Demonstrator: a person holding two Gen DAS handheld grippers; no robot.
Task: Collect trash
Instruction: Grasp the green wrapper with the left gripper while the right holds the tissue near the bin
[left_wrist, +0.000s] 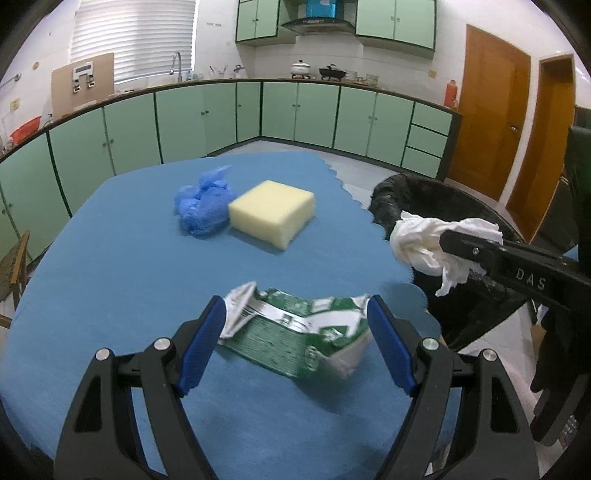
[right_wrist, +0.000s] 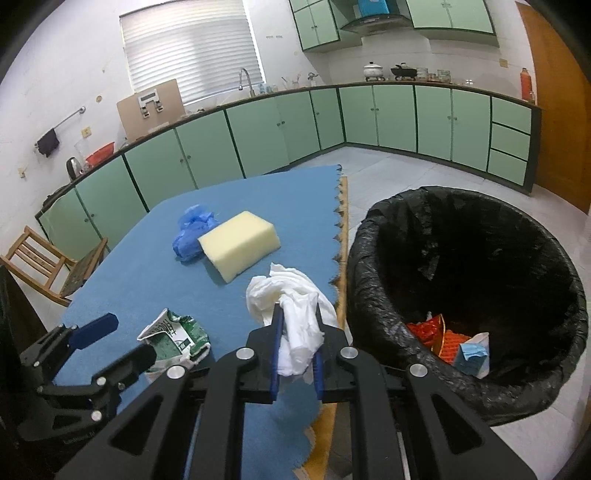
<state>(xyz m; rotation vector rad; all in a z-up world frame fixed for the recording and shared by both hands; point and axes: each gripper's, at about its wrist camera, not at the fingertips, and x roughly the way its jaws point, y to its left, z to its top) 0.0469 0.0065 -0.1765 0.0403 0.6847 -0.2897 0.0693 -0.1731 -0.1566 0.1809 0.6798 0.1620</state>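
My left gripper (left_wrist: 295, 325) is open, its blue pads on either side of a crushed green and white carton (left_wrist: 295, 328) that lies on the blue mat; the carton also shows in the right wrist view (right_wrist: 177, 332). My right gripper (right_wrist: 297, 325) is shut on a crumpled white tissue (right_wrist: 288, 299) and holds it above the mat's right edge, beside the black-lined trash bin (right_wrist: 461, 295). The tissue (left_wrist: 424, 240) and bin (left_wrist: 391, 199) also show in the left wrist view. A yellow sponge (left_wrist: 271, 212) and a crumpled blue plastic bag (left_wrist: 203, 206) lie farther back.
The blue mat (left_wrist: 110, 277) covers the table, with a jagged right edge. The bin holds red wrappers (right_wrist: 439, 336) and a small blue and white carton (right_wrist: 474, 354). A wooden chair (right_wrist: 44, 262) stands to the left. Green kitchen cabinets (left_wrist: 295, 110) line the walls behind.
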